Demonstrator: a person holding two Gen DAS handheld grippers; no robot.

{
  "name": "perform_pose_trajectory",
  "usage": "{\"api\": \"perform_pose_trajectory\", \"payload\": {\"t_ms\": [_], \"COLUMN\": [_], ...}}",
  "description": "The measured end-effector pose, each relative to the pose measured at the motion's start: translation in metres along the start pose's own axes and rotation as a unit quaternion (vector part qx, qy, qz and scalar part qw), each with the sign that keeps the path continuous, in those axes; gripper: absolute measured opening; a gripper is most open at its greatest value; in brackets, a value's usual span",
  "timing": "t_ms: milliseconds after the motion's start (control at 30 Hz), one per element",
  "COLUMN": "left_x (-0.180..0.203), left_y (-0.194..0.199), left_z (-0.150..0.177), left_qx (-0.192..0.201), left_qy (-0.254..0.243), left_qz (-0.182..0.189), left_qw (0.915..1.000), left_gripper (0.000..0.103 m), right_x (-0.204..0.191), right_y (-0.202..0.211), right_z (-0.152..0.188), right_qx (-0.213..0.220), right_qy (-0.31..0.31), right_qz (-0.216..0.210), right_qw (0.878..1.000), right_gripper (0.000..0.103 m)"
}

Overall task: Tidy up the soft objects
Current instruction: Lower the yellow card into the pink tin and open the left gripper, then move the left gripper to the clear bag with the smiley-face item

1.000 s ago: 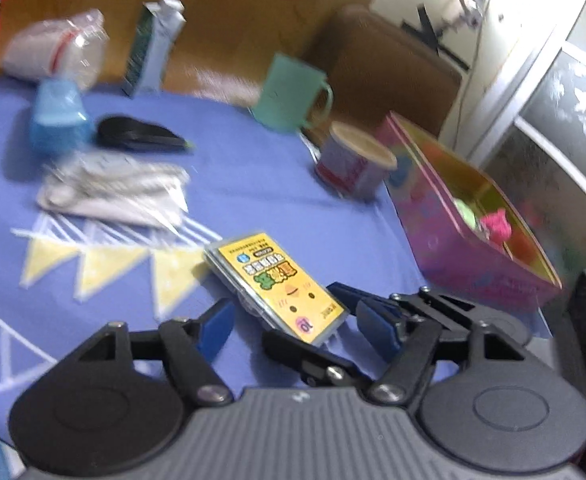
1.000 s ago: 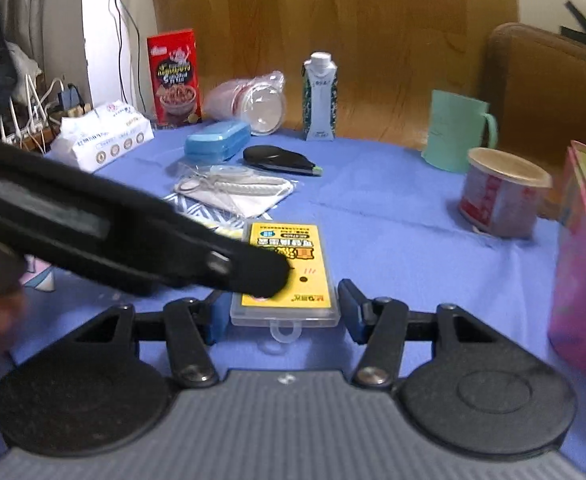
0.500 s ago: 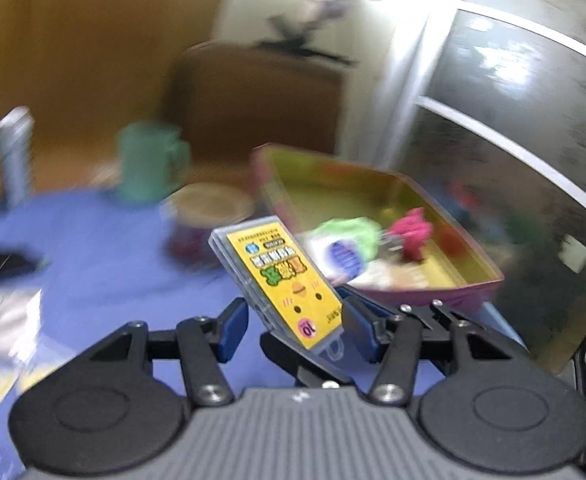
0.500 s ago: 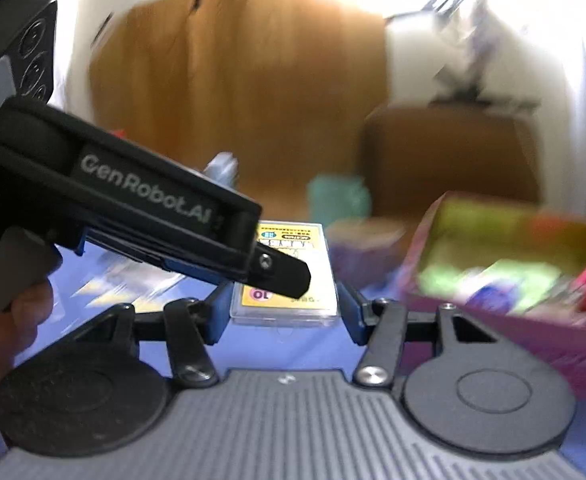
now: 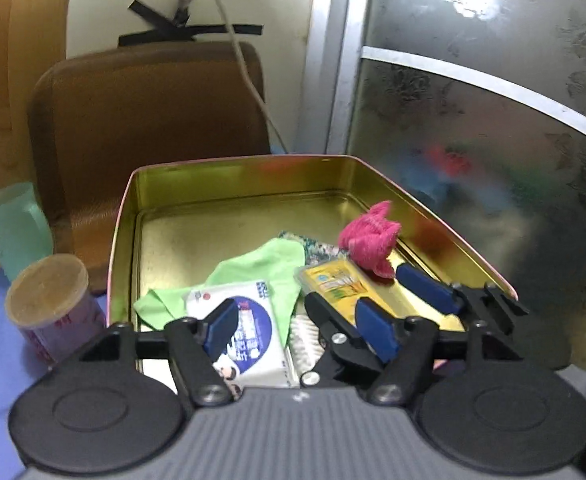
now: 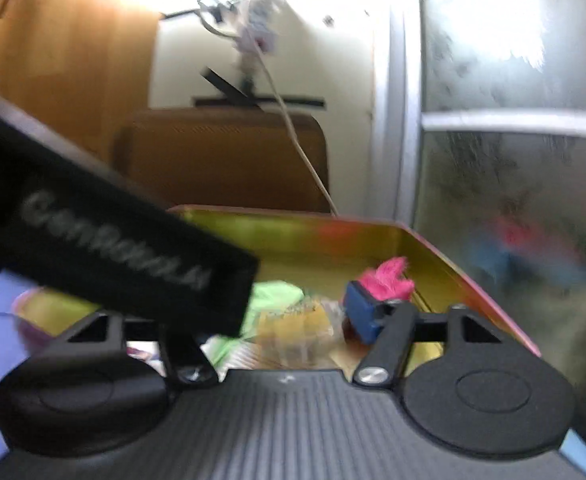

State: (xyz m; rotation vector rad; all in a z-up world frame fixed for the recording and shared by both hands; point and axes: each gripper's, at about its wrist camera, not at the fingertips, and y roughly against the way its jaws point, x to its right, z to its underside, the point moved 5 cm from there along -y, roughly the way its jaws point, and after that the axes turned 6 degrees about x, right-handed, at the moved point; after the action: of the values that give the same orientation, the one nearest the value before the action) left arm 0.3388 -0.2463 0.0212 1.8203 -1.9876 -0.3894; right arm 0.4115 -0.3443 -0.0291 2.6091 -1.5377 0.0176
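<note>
- My left gripper (image 5: 293, 328) and right gripper (image 6: 277, 320) both hang open over the tin (image 5: 125, 216); their jaws have just been opening, with nothing pinched between them.
- The yellow case (image 5: 333, 280) lies in the tin just ahead of the left gripper, beside the pink cloth (image 5: 369, 240).
- I'd lift both straight out, clear of the rim.
- A second ago the case sat on the worktop.

Yellow card case (image 5: 335, 282) now lying in tin (image 5: 249, 176); both tools' jaws just opened, released.
</note>
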Motion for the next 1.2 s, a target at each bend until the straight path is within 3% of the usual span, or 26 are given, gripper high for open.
{"api": "perform_pose_trajectory", "payload": {"t_ms": [100, 333, 567, 833, 1200], "left_x": [0.002, 0.0, -0.013, -0.051, -0.121], "left_y": [0.005, 0.028, 0.077, 0.118, 0.141], "left_z": [0.002, -0.001, 0.0, 0.018, 0.056], "left_qx": [0.008, 0.005, 0.034, 0.038, 0.016], "left_qy": [-0.02, -0.018, -0.015, -0.002, 0.042], "left_qz": [-0.015, -0.026, -0.036, -0.078, -0.141], "left_qw": [0.9997, 0.9995, 0.9986, 0.9962, 0.989], "left_gripper": [0.074, 0.074, 0.077, 0.077, 0.078], "right_x": [0.004, 0.0, -0.013, -0.027, -0.064], "right_y": [0.003, 0.014, 0.037, 0.046, 0.058], "right_z": [0.004, 0.003, -0.002, 0.002, -0.014], "right_qx": [0.005, 0.005, 0.006, -0.01, -0.003], "right_qy": [-0.018, -0.029, -0.037, -0.052, -0.062], "right_qz": [-0.005, -0.022, -0.041, -0.054, -0.083], "right_qw": [1.0, 0.999, 0.998, 0.997, 0.995], "right_gripper": [0.071, 0.072, 0.071, 0.073, 0.073]}}
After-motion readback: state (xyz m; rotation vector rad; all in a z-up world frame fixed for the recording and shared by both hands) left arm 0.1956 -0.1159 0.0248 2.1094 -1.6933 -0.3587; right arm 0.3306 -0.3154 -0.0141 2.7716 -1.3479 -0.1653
